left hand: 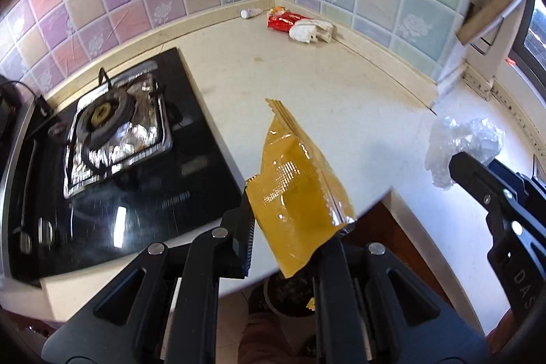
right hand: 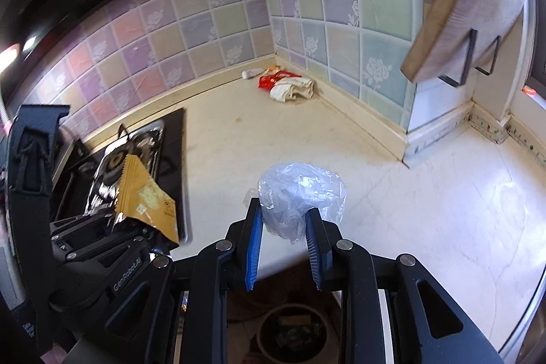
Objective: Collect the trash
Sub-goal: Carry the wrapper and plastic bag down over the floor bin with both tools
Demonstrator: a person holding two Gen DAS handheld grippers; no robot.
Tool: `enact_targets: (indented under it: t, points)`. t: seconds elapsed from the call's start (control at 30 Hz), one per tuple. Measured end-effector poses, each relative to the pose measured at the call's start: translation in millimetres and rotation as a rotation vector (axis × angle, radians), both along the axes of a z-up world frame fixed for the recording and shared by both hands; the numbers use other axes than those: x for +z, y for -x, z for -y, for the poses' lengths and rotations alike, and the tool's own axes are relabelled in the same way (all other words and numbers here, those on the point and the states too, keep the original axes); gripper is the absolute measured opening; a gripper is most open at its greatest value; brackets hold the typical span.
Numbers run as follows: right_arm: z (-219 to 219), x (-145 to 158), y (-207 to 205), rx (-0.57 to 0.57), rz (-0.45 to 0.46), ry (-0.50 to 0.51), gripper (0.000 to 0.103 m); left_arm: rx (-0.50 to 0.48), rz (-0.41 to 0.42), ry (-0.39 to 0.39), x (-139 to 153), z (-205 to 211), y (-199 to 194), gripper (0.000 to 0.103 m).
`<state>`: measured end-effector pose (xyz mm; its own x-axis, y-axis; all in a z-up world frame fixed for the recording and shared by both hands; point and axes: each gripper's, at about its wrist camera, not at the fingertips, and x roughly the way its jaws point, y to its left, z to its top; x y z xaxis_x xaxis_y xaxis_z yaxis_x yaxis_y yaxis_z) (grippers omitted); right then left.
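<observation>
- Trash, item one: yellow wrapper (left hand: 297, 190), clamped in the left gripper (left hand: 293, 237), held in the air over the front edge of the countertop (left hand: 341, 84), beside the gas hob (left hand: 112, 139).
- Trash, item two: crumpled clear plastic bag (right hand: 300, 193), pinched between the blue pads of the right gripper (right hand: 285, 227), also at the countertop's front edge.
- Trash, uncollected: red wrapper (left hand: 283, 21), white crumpled wrapper (left hand: 310, 30) and a small white bottle (left hand: 250, 12), all in the far corner of the countertop against the tiled wall.
- Receptacle: round bin (right hand: 293, 333) on the floor below the front edge, already holding some waste.
- Step in hand, judged: carrying both pieces off the countertop toward the bin.
- Next move calls for: bringing each gripper over the bin's mouth, then releasing; the light plastic may cling to the pads.
</observation>
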<state>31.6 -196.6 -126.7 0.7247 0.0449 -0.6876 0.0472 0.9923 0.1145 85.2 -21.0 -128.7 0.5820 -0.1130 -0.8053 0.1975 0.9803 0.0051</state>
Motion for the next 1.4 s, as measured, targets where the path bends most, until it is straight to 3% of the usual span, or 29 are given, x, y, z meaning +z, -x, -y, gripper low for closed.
enact_targets:
  t: [0.23, 0.47, 0.73, 0.97, 1.27, 1.4]
  points:
    - [1.3, -26.7, 80.1, 0.052, -0.055, -0.015, 0.023, -0.003, -0.035, -0.005, -19.8, 2.2, 66.1, 0.01]
    - [2.2, -87.4, 125.0, 0.067, -0.142, -0.012, 0.023, -0.05, -0.095, -0.029, -69.5, 8.6, 100.3, 0.01]
    - [13.3, -205.6, 150.4, 0.024, -0.3, -0.059, 0.024, -0.084, -0.224, -0.025, -183.3, 18.4, 118.1, 0.01]
    - [28.4, -311.8, 165.6, -0.002, -0.409, -0.074, 0.025, -0.08, -0.322, -0.028, -292.2, 24.8, 108.6, 0.01]
    - [49.1, -448.0, 149.4, -0.036, -0.527, -0.148, 0.025, -0.119, -0.332, -0.031, -383.5, 35.7, 88.2, 0.01]
    - [50.6, -486.7, 138.3, 0.0, -0.559, -0.131, 0.035, -0.159, -0.36, -0.053, -411.7, 42.8, 86.1, 0.013]
